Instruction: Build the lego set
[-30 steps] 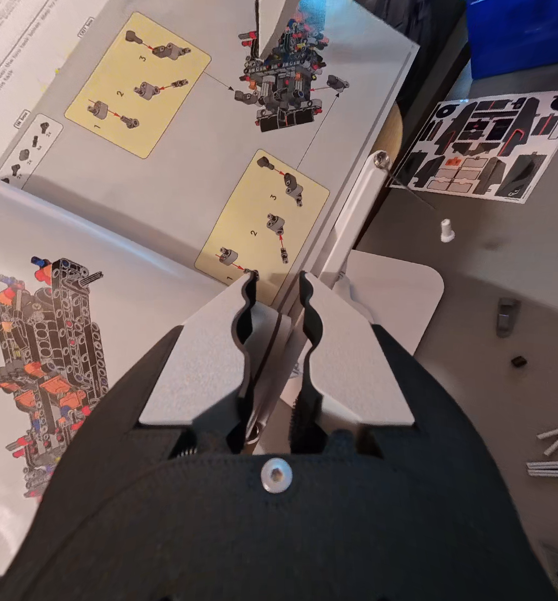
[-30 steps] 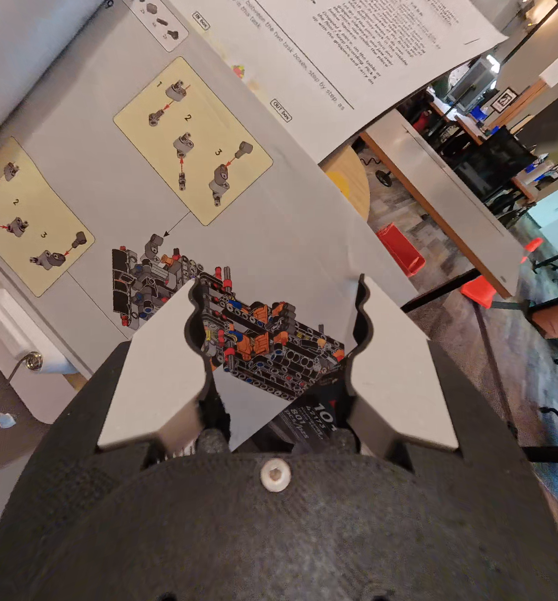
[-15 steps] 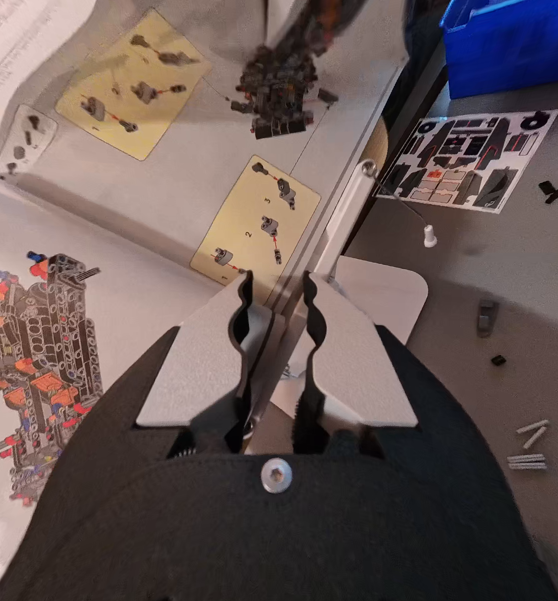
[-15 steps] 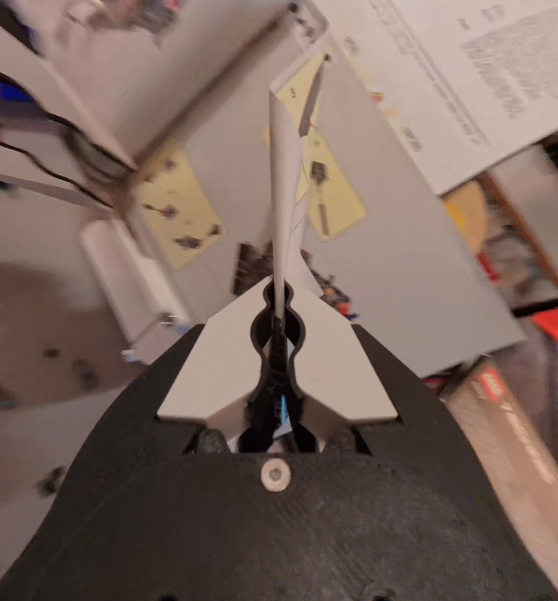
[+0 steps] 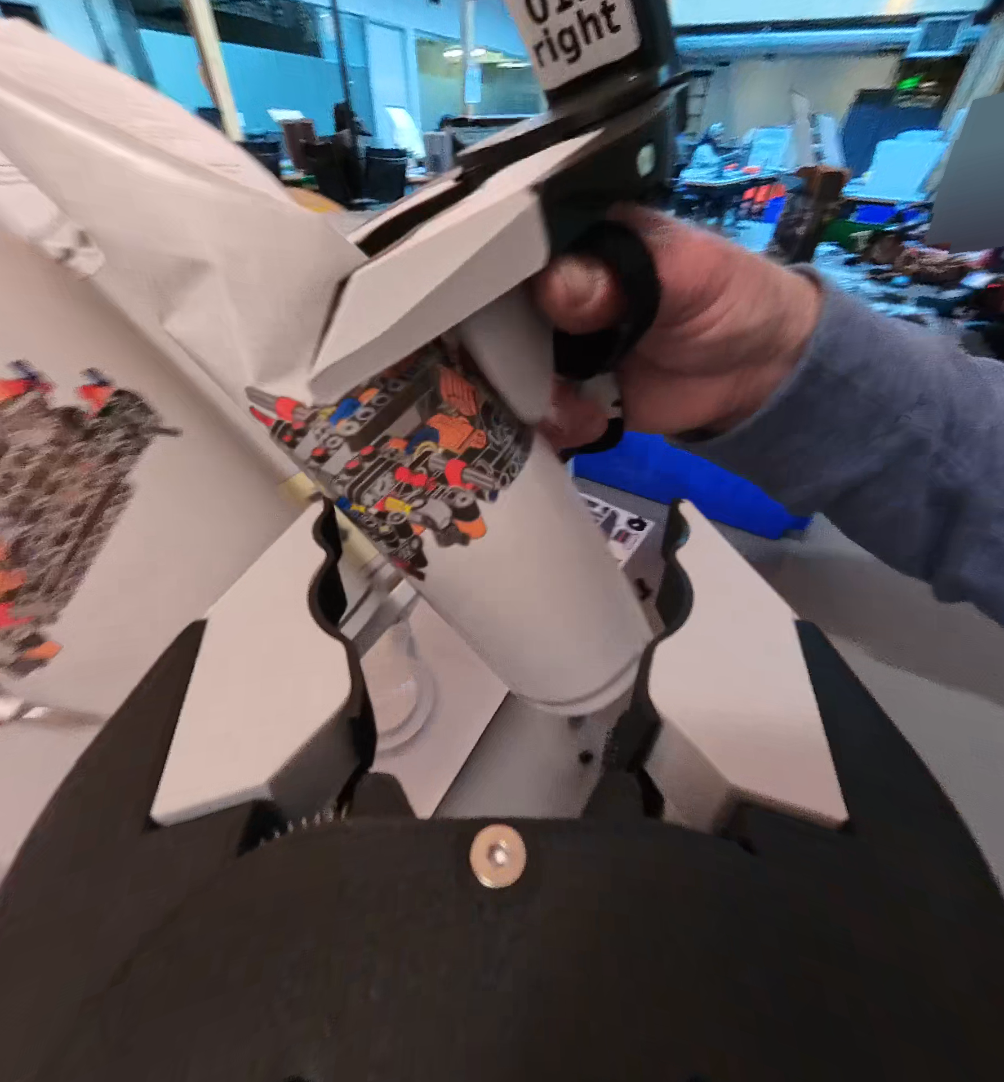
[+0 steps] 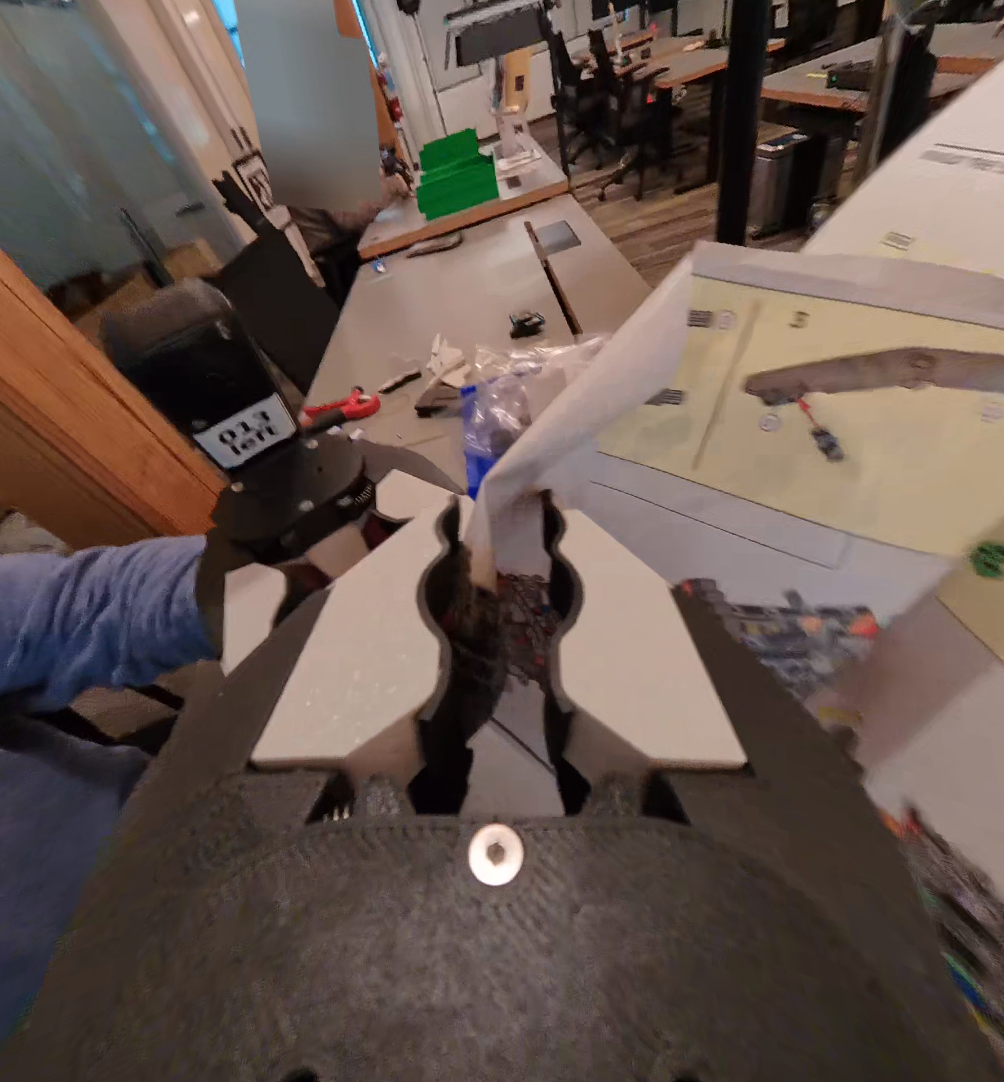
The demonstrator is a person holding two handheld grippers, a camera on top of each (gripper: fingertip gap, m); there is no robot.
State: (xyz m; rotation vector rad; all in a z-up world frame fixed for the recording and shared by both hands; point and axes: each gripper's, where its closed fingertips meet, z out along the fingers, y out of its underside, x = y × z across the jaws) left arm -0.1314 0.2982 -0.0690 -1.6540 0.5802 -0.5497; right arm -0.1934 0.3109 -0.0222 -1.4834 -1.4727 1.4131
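The instruction booklet's page (image 5: 406,456) with a coloured model picture curls up from the white stand (image 5: 429,673). My right gripper (image 5: 330,328) comes in from the upper right and is shut on that page's edge. In the right wrist view the page (image 6: 605,398) runs into the narrow gap of my right gripper (image 6: 499,515). My left gripper (image 5: 497,527) is open wide, with the curled page lying loose between its fingers. It also shows in the right wrist view (image 6: 394,486), at the left, just beyond the right gripper. No loose bricks are held.
A hand (image 5: 693,328) in a blue-grey sleeve (image 6: 78,615) holds each gripper. A blue bin (image 5: 693,486) and a sticker sheet (image 5: 622,527) lie behind the page. A plastic bag (image 6: 499,398) and a red tool (image 6: 341,404) lie on the grey table (image 6: 458,281).
My right gripper shut on the page and lifted it, turning it over towards the left. My left gripper opened wide from nearly shut. Both views tilted up towards the room.
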